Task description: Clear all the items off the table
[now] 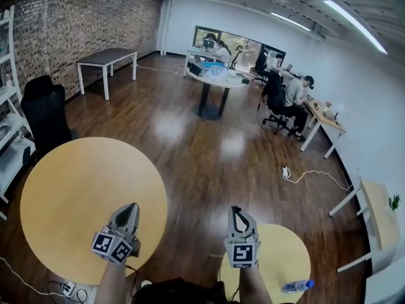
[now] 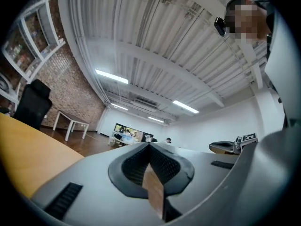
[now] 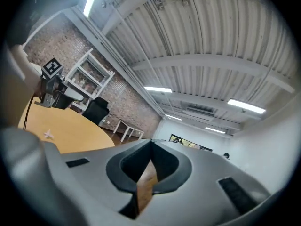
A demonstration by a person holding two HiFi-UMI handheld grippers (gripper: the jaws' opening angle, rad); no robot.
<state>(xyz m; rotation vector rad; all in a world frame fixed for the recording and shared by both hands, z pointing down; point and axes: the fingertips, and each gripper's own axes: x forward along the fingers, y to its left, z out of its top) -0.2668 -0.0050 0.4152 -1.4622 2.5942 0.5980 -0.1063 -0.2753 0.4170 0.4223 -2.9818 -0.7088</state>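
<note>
The big round yellow table (image 1: 76,195) at the left has a bare top. My left gripper (image 1: 130,208) hovers over its near right edge, shut with nothing in it. My right gripper (image 1: 236,210) is held beside it over the wood floor, also shut and empty. A plastic water bottle (image 1: 297,286) lies on the small round yellow table (image 1: 278,249) at the bottom right, just right of that gripper. In the left gripper view the jaws meet (image 2: 149,146) with the table's edge (image 2: 28,149) at the left. The right gripper view shows its jaws closed (image 3: 151,142) beside the table (image 3: 70,126).
A black chair (image 1: 44,116) and white shelving (image 1: 9,100) stand left of the big table. A power strip (image 1: 66,289) lies on the floor by my feet, another with a cable (image 1: 286,171) farther right. People sit at desks (image 1: 323,116) at the back.
</note>
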